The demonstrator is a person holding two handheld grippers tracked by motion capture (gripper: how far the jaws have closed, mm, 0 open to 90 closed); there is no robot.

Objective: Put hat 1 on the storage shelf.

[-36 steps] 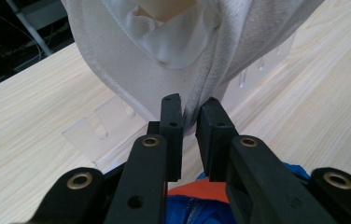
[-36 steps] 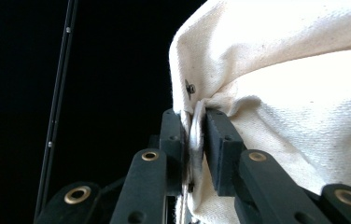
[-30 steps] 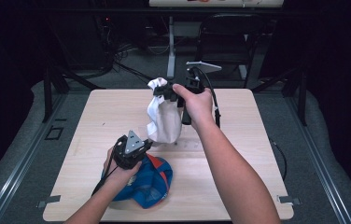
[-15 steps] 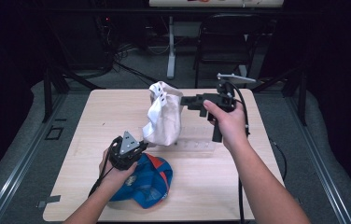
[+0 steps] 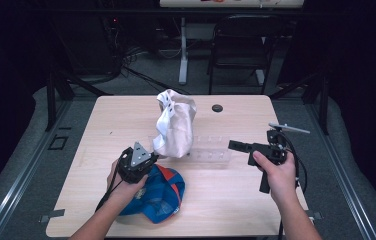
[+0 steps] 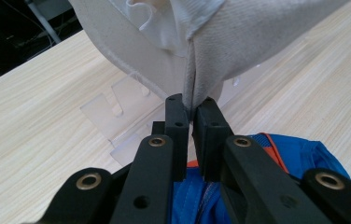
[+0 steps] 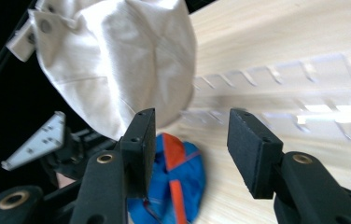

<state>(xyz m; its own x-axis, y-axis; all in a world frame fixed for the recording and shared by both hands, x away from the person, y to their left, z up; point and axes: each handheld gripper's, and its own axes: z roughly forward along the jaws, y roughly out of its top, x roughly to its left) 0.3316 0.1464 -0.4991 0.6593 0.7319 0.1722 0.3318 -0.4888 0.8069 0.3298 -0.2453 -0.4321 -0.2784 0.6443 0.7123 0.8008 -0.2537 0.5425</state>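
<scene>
A white cap [image 5: 176,127] stands draped over a clear plastic rack [image 5: 211,152] at the middle of the table. My left gripper [image 5: 151,154] is shut on the cap's lower edge; in the left gripper view the pads [image 6: 176,116] pinch a fold of the white cap [image 6: 239,42]. A blue and orange cap [image 5: 158,195] lies under the left hand. My right gripper [image 5: 233,145] is off to the right of the rack, apart from the cap. Its jaws have just been opening and stand open [image 7: 190,123] with nothing between them, facing the white cap [image 7: 117,60] and the blue cap [image 7: 178,182].
A small black round disc [image 5: 217,108] lies on the wooden table [image 5: 101,120] behind the rack. A dark chair [image 5: 241,45] and a stand's legs are beyond the far edge. The clear rack [image 7: 281,93] stretches right of the cap.
My right gripper let go of the white cap's top, opened, and swung right and down to the table's right side. The left gripper kept still, pinching the cap.
</scene>
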